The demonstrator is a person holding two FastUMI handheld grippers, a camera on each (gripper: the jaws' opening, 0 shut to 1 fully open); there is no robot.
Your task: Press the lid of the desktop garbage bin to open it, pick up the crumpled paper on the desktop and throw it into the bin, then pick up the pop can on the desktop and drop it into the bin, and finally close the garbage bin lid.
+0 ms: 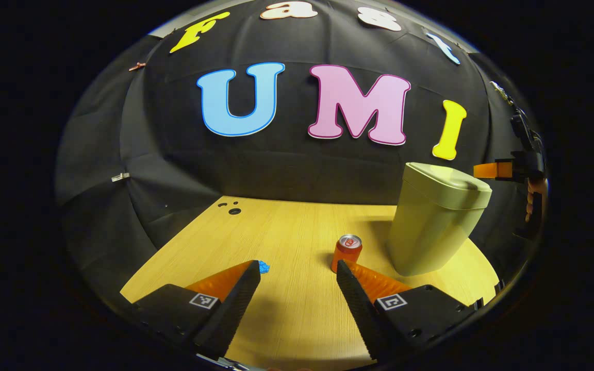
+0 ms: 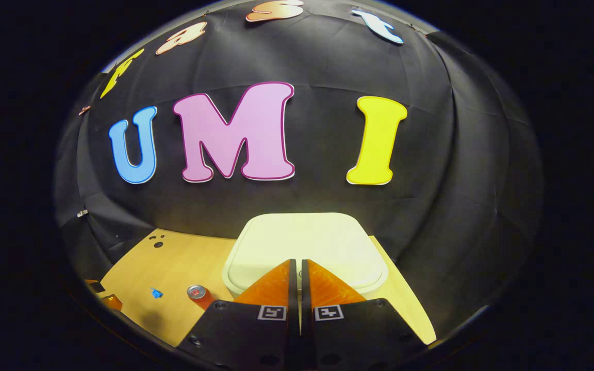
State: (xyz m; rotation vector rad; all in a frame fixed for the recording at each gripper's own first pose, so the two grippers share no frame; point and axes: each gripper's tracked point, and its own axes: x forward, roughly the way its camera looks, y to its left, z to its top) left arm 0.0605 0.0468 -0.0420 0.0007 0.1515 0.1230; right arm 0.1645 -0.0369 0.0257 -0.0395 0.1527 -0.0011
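Left claw [image 1: 298, 275] held wide open, empty, lower centre, above desk [image 1: 286, 232]. Right claw [image 2: 297, 270] closed, empty, over bin lid [image 2: 302, 242]. Can [image 1: 347, 251] seen beside bin [image 1: 431, 226].

Light wood-grain tabletop [image 1: 297, 226], small dark holes [image 1: 233, 210] near its far left corner. Standing on it: tall pale-green plastic bin [image 1: 431, 232] with shut lid, ahead-right of left claw [image 1: 298, 273]; orange pop can [image 1: 347, 252] upright by its right fingertip; small blue crumpled paper [image 1: 264, 267] by its left fingertip.

Black cloth wall [image 1: 297, 170] behind light wood tabletop [image 1: 286, 232] w/ small holes.
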